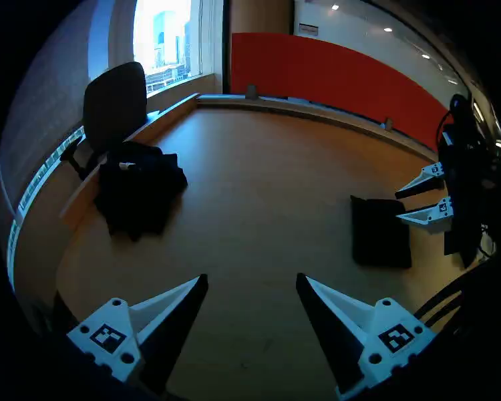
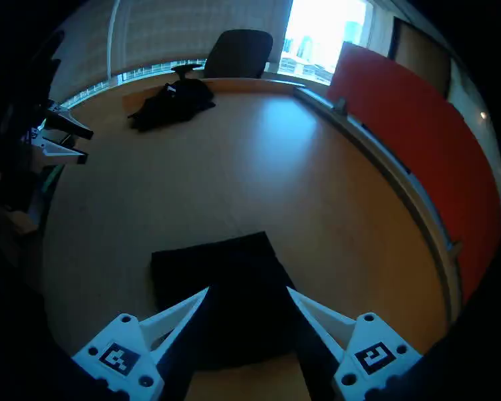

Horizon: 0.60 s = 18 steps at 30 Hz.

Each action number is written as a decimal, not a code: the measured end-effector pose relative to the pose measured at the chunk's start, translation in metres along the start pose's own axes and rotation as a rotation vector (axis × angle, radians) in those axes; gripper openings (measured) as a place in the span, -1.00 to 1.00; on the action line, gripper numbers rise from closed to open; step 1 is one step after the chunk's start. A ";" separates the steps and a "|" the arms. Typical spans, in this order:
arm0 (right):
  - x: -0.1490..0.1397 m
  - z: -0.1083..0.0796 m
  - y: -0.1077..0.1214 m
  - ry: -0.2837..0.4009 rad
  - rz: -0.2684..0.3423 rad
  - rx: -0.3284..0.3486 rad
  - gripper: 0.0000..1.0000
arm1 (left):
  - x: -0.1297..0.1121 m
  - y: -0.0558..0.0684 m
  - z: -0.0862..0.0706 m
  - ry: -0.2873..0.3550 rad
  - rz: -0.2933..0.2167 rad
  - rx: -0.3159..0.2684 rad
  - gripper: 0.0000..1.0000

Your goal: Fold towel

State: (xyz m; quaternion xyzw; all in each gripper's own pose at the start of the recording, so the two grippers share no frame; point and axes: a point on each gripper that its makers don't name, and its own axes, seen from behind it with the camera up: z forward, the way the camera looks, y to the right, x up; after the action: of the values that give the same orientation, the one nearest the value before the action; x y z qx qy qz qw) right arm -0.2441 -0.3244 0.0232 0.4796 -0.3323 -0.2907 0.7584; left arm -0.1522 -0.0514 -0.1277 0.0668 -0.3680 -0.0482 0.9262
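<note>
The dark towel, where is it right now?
The towel lies flat on the wooden table in the right gripper view, at the open right gripper's fingertips.

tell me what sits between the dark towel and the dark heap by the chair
Just bare wooden tabletop lies between the towel and the dark heap, as the left gripper view shows.

Left gripper [image 1: 250,277], jaws spread wide and empty, right gripper [image 2: 247,289], jaws likewise spread, holding nothing

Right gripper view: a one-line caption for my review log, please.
Open right tool facing a dark towel lying flat on the wooden table.
</note>
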 end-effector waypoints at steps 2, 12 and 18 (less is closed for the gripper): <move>-0.004 -0.004 -0.004 0.001 0.010 0.001 0.41 | 0.001 0.001 0.000 0.001 0.001 -0.002 0.97; -0.023 -0.017 -0.023 -0.001 0.049 0.000 0.41 | 0.001 0.007 -0.002 0.007 0.011 -0.010 0.97; -0.032 -0.024 -0.033 -0.001 0.073 -0.001 0.41 | 0.001 0.009 -0.002 0.008 0.011 -0.014 0.97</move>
State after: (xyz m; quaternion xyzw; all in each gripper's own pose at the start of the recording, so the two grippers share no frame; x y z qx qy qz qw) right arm -0.2486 -0.2996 -0.0222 0.4665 -0.3498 -0.2634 0.7685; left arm -0.1493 -0.0427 -0.1271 0.0587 -0.3644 -0.0453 0.9283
